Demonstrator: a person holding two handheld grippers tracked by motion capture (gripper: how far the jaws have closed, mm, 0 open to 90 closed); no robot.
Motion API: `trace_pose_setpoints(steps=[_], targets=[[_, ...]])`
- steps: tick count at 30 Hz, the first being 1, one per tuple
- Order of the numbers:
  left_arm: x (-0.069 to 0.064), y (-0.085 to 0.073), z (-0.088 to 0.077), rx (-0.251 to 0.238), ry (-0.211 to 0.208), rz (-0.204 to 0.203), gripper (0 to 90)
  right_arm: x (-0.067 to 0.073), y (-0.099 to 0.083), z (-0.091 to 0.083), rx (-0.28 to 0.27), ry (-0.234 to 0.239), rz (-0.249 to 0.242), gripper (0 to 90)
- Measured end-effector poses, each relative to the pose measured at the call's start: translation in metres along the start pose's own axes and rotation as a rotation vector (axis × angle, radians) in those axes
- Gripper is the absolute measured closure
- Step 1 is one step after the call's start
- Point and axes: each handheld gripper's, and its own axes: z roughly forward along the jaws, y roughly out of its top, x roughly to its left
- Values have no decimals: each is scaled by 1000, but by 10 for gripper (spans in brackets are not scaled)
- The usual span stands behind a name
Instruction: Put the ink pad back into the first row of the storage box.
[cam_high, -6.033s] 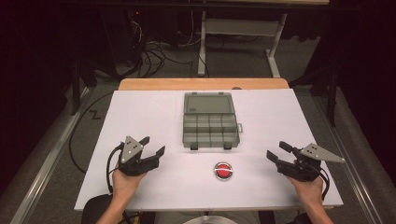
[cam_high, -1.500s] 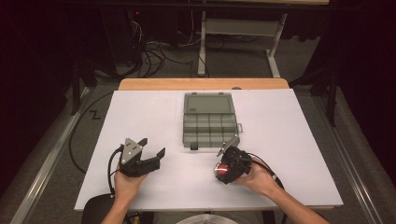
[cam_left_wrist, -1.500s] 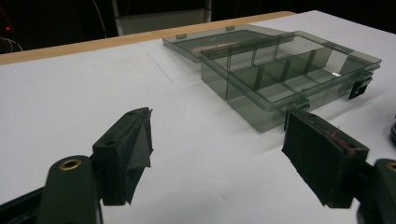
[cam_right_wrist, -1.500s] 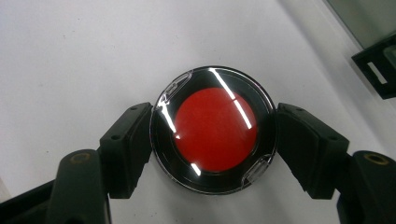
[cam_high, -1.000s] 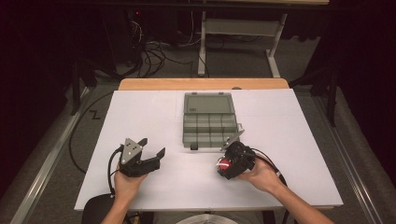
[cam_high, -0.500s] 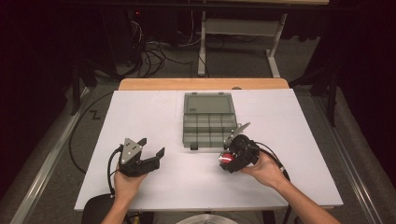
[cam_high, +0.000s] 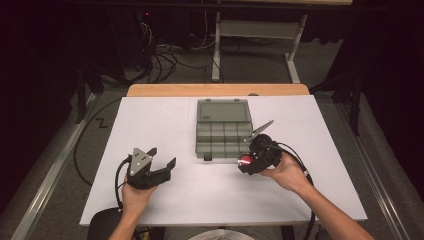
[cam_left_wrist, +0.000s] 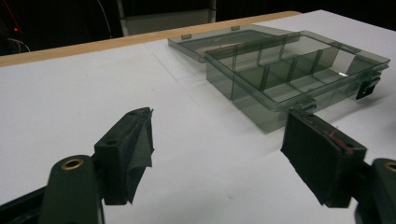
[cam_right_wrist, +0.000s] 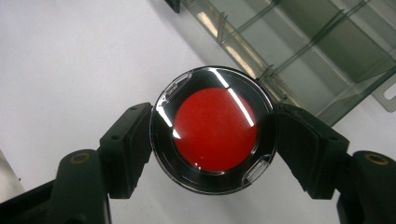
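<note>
So the right gripper (cam_right_wrist: 212, 135) has its 2 jaws clamped on the round red container (cam_right_wrist: 214, 129), probably headed for the compartment box (cam_right_wrist: 322, 51) just beyond them, while the left gripper (cam_left_wrist: 219, 154) idles wide open.

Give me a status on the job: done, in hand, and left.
Done: the organiser box lies open, lid flat behind it, and the round red-centred case is picked up. In hand: the right tool grips the case by its sides, beside the box's near edge. Left: placing it, probably in a compartment; those in view look empty. The left tool rests open.
</note>
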Motion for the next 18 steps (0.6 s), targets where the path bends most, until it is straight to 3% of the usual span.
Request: trace_pose_setpoints(steps=[18], targets=[[0,0,0,-2,1,2,254,-22,18,-2,2,-31,52,316]])
